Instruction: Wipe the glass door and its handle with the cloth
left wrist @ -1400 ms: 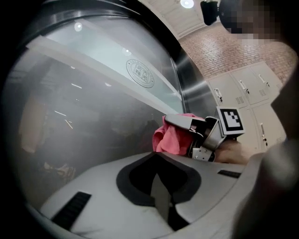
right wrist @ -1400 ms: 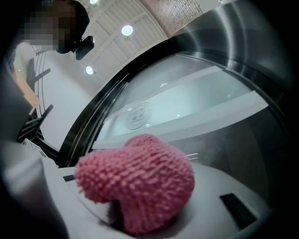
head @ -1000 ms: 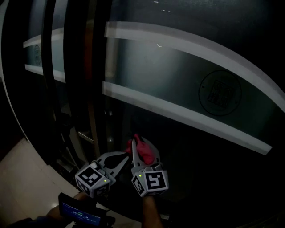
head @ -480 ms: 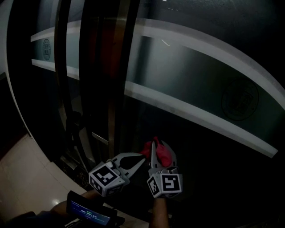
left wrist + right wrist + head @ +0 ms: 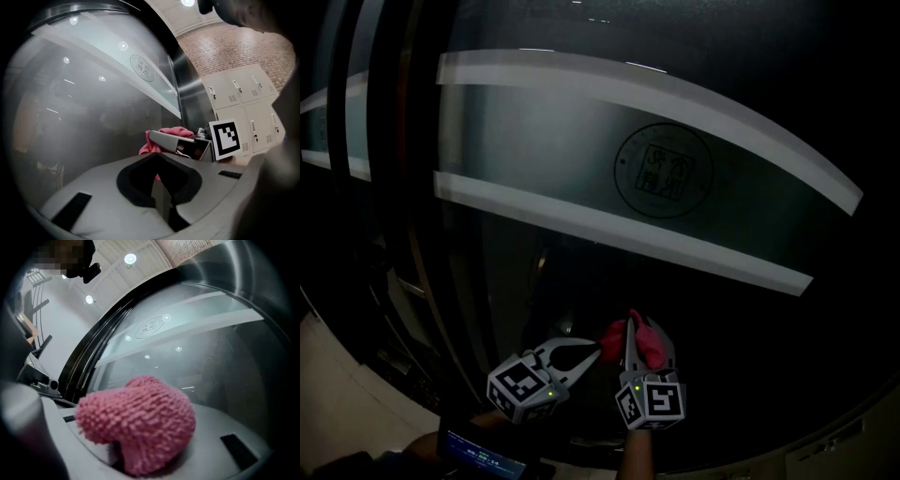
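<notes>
Pink, nubbly cloth (image 5: pixel 140 420) is pinched between the jaws of the right gripper (image 5: pixel 631 328), bunched into a rounded wad that bulges past the tips. It is held at the lower, dark part of the glass door (image 5: pixel 750 347), below the frosted band (image 5: pixel 581 141) and the round emblem (image 5: pixel 663 171). Whether it is pressed on the glass cannot be told. Just beside it, the left gripper (image 5: pixel 592 351) is held with jaws pressed together on nothing, tips pointed toward the cloth.

2 tools (image 5: pixel 592 351) (image 5: pixel 632 330) (1 per hand), 1 cloth (image 5: pixel 651 343), 1 glass door (image 5: pixel 581 131).
</notes>
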### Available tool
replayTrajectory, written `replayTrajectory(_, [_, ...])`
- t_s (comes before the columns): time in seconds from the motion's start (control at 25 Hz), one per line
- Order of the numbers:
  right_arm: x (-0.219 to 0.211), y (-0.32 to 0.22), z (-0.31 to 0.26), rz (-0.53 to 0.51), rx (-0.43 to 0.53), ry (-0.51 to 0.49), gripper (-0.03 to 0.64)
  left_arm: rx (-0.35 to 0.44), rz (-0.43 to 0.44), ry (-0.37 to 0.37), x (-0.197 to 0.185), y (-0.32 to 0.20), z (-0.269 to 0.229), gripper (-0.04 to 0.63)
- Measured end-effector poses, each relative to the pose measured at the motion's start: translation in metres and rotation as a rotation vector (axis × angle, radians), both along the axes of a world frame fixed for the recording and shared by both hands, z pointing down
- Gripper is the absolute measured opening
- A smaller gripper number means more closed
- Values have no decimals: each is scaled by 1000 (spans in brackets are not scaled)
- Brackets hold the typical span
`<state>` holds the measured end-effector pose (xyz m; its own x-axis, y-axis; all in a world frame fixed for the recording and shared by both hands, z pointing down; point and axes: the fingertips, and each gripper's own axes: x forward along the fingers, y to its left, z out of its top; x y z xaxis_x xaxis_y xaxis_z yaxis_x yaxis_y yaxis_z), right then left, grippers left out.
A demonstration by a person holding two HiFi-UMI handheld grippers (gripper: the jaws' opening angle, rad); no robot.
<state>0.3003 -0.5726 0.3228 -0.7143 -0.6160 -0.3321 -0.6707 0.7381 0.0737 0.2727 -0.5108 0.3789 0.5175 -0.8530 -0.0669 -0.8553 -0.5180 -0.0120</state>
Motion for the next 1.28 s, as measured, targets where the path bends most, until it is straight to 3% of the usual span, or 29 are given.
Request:
replayTrajectory(0.28, [109,-43,3,153,-41,-42,44,-8,59,-4,62,-25,-4,5])
replayTrajectory(0.56, [110,-35,4,161,-39,-52,43,-10,63,-17,64,-23,3,6])
replayTrajectory(0.72, [54,-1,-6,64,5,-63,43,-7,-8,-15,22,-8,5,6])
replayTrajectory(1.12, [-194,93,27,-366,-16,4,44,-46,-323,-18,-159,72,22,5])
replayTrajectory(1.28, [-264,119,45,-479,-25,49,43,-69,-394,-28,-216,97,39,5])
